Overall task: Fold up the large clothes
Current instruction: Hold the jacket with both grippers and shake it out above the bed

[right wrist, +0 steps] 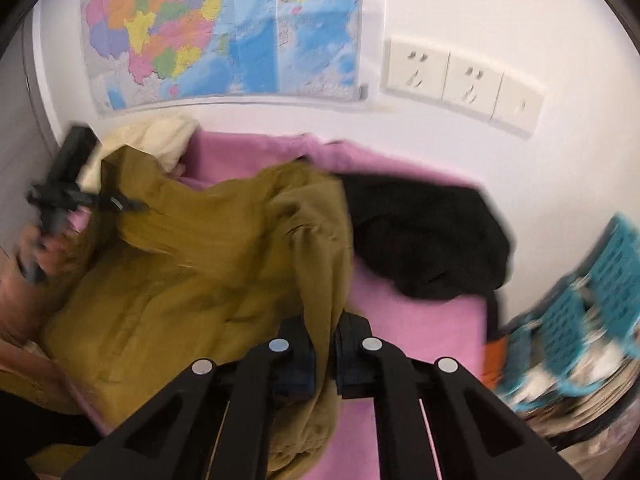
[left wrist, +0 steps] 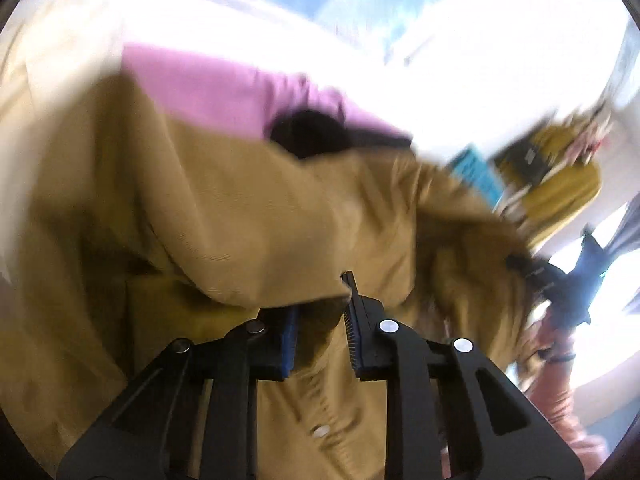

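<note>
The olive-tan garment point(right wrist: 200, 280) lies crumpled on the pink cover point(right wrist: 420, 320) of what I take to be a bed, spread across its near and left portions and bunched into ridges rather than flat. No fold has been formed.

My right hand-held gripper point(right wrist: 326, 344) is clamped on a ridge of this garment near the bed's front edge; cloth passes between the closed jaws and hangs below them. My left hand-held gripper point(left wrist: 320, 320) has its jaws drawn close but with a gap visible; a fold of the garment drapes over and between them. Motion blur prevents me from confirming whether its pads actually press the cloth.

Judgement: the step in hand is the initial pick-up, taking two holds before spreading the garment. The next move calls for confirming the left hold, then lifting and drawing both holds apart so the cloth opens flat on the pink cover.

Outward: a black garment point(right wrist: 428, 240) lies toward the far right of the bed, touching the olive one. A blue basket point(right wrist: 592, 300) stands off the right edge. A map point(right wrist: 224, 28) hangs on the wall behind.
</note>
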